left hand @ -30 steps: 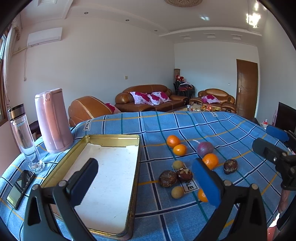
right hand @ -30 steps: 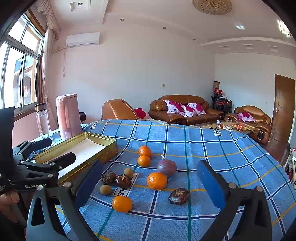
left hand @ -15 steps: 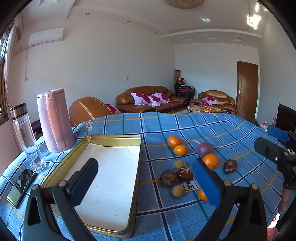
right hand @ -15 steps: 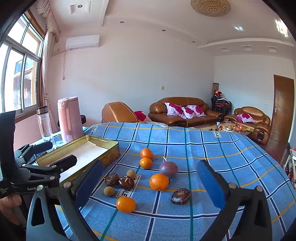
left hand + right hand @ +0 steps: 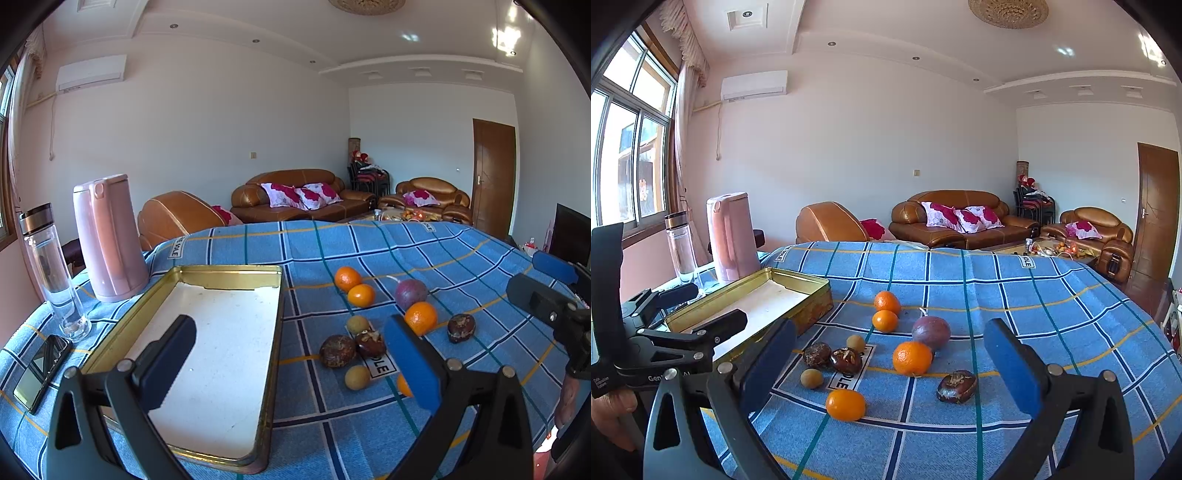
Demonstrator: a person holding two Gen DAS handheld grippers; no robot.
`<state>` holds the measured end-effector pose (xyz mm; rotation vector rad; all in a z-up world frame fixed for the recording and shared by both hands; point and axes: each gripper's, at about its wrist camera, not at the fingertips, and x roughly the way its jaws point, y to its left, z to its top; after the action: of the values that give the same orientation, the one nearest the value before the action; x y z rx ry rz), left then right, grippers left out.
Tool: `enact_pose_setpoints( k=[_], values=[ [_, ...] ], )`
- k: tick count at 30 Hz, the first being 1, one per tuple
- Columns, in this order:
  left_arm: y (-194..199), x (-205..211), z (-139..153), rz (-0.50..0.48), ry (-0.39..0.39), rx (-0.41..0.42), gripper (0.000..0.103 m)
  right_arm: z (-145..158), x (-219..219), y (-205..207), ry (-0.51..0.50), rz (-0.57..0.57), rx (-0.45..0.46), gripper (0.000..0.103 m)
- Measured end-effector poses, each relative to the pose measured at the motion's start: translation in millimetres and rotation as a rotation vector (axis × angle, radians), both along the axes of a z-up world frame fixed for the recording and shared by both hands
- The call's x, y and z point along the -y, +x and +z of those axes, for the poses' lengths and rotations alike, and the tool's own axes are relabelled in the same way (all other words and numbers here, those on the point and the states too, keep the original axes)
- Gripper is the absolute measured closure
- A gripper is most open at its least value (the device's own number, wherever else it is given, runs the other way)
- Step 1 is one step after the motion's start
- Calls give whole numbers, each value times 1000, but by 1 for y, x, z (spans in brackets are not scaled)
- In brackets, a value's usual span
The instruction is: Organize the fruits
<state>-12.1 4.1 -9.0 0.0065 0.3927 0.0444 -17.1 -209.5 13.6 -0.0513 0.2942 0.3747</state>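
Note:
Loose fruits lie on the blue checked tablecloth: several oranges, one nearest [image 5: 846, 404] and one mid-cluster [image 5: 912, 357] [image 5: 420, 317], a purple passion fruit [image 5: 931, 331] [image 5: 410, 293], dark brown wrinkled fruits [image 5: 956, 386] [image 5: 337, 350], and small tan round fruits [image 5: 811, 378] [image 5: 357, 376]. An empty gold tin tray [image 5: 275, 354] [image 5: 812, 284] lies to their left. My left gripper [image 5: 291, 365] is open and empty, hovering over the tray's right edge. My right gripper [image 5: 890, 363] is open and empty, hovering in front of the fruits.
A pink kettle [image 5: 109, 236] and a clear glass bottle [image 5: 53, 273] stand at the table's far left. A black phone [image 5: 42, 371] lies by the bottle. Brown sofas [image 5: 964, 218] stand beyond the table. The left gripper shows in the right wrist view [image 5: 668, 343].
Both grippers have drifted only slightly; the views have shifted a little. Both stay open and empty. The fruits have not moved.

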Motion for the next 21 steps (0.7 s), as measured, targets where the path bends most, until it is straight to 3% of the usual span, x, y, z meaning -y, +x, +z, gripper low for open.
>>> enact_pose_setpoints(
  k=[21],
  values=[
    [4, -7, -10, 22, 11, -15, 0, -15, -3, 11, -21, -12, -41, 1]
  ],
)
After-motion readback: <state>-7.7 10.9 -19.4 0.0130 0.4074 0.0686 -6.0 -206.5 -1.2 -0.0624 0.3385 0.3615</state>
